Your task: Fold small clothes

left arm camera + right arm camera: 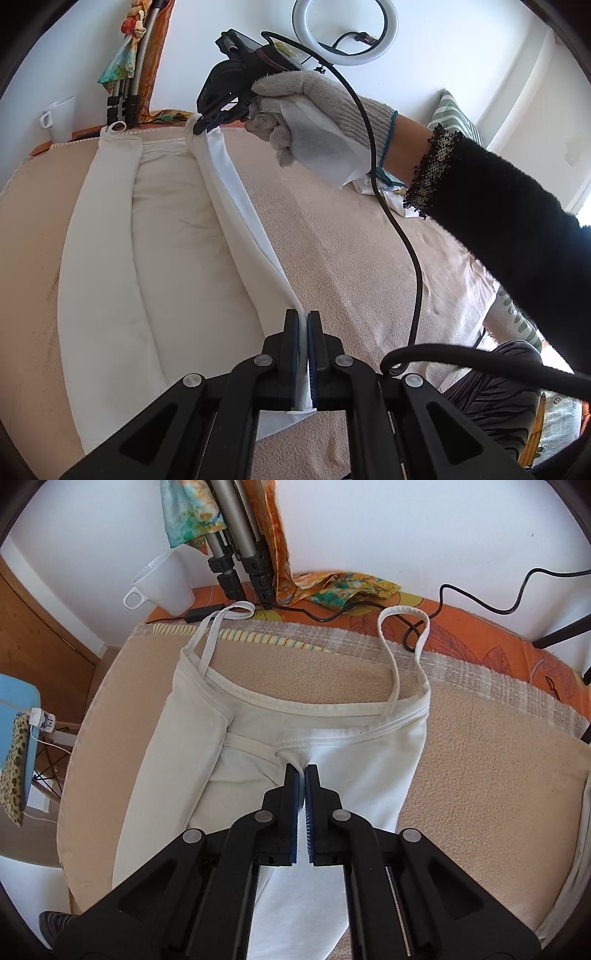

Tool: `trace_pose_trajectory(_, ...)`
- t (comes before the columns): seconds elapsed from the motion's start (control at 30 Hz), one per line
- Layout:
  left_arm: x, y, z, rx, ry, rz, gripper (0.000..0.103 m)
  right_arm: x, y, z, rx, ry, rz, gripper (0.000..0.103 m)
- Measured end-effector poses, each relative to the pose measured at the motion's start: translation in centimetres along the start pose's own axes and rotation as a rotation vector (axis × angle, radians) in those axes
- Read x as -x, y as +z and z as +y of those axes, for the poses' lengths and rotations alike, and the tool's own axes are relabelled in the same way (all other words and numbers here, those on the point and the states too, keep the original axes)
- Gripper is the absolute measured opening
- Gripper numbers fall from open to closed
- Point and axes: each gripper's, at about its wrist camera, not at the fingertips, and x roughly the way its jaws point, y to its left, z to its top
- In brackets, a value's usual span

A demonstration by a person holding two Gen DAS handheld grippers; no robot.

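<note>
A white strappy top (173,229) lies on a beige towel (351,251), with its left side folded over the middle. My left gripper (303,321) is shut on the top's right edge near the hem and holds it raised. My right gripper (201,125), held by a gloved hand, is shut on the same edge at the far end near a strap. In the right wrist view the top (369,760) lies below my right gripper (302,771), which pinches fabric just under the neckline. Two thin straps (406,642) reach toward the far edge.
A white mug (166,583), tripod legs (236,554) and a colourful cloth (343,587) stand at the back by the wall. Black cables (480,602) run over the orange tablecloth (498,642). A ring light (343,29) shows above. A blue chair (18,716) stands to the left.
</note>
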Motion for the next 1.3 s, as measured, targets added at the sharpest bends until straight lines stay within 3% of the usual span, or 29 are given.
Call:
trace_pose_trajectory(0.33, -4.6, 0.3, -4.2, -0.028, -0.050, 0.040, 0.001, 4.2, -2.6, -6.8, -0.031, -0.064, -0.033, 0.004)
trace_pose_trajectory(0.63, -7.3, -0.1, -5.7, -0.064, -0.039, 0.083, 0.001, 3.9, -4.6, -11.1, -0.100, -0.050, -0.042, 0.004)
trace_pose_trajectory(0.83, -7.6, -0.7, -5.1, -0.054, -0.030, 0.101, 0.001, 1.4, -5.3, -10.2, -0.066, -0.105, -0.004, 0.004)
trace_pose_trajectory(1.03, -5.3, -1.0, -3.9, -0.016, -0.026, 0.048, 0.001, 2.8, -4.5, -9.0, -0.054, -0.156, -0.016, 0.004)
trace_pose_trajectory(1.3, -1.9, -2.2, -0.2, 0.061, 0.019, -0.005, 0.001, 3.6, -2.4, -3.9, 0.014, -0.169, -0.038, 0.004)
